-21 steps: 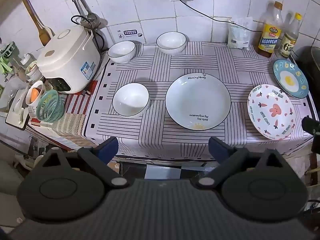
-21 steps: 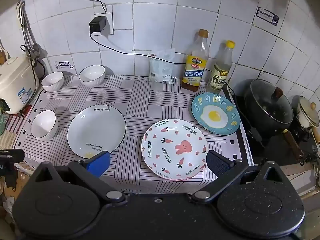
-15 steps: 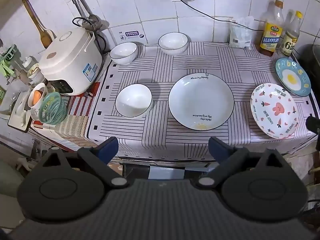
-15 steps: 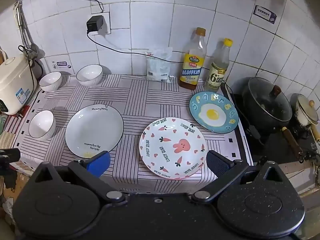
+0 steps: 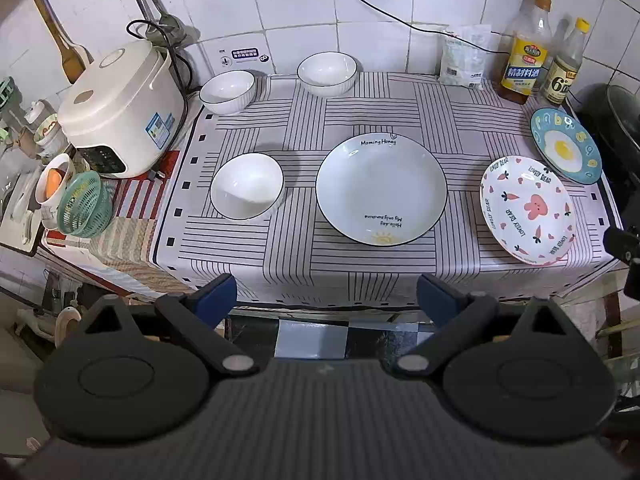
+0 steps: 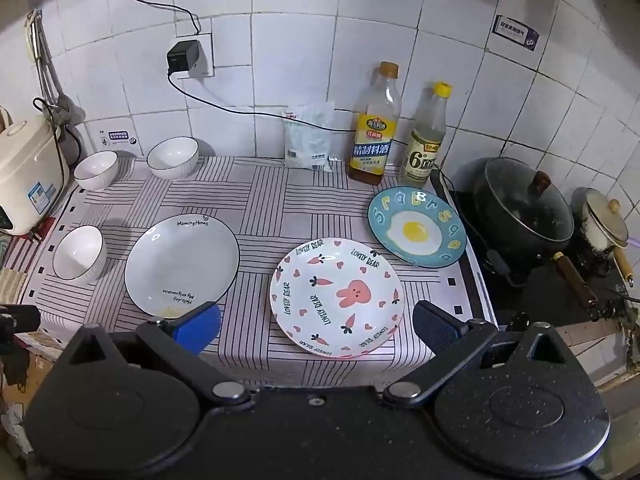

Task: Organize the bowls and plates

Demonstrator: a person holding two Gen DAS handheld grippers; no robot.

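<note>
rice cooker beside bowls

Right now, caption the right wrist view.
Open right gripper above pink rabbit-print plate, beside blue fried-egg plate.

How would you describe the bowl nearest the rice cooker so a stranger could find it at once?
Start at the white rice cooker at the counter's left end. Just beside it, by the tiled wall, sits a white bowl. A second bowl is farther along the wall, and a third sits towards the front edge.
</note>
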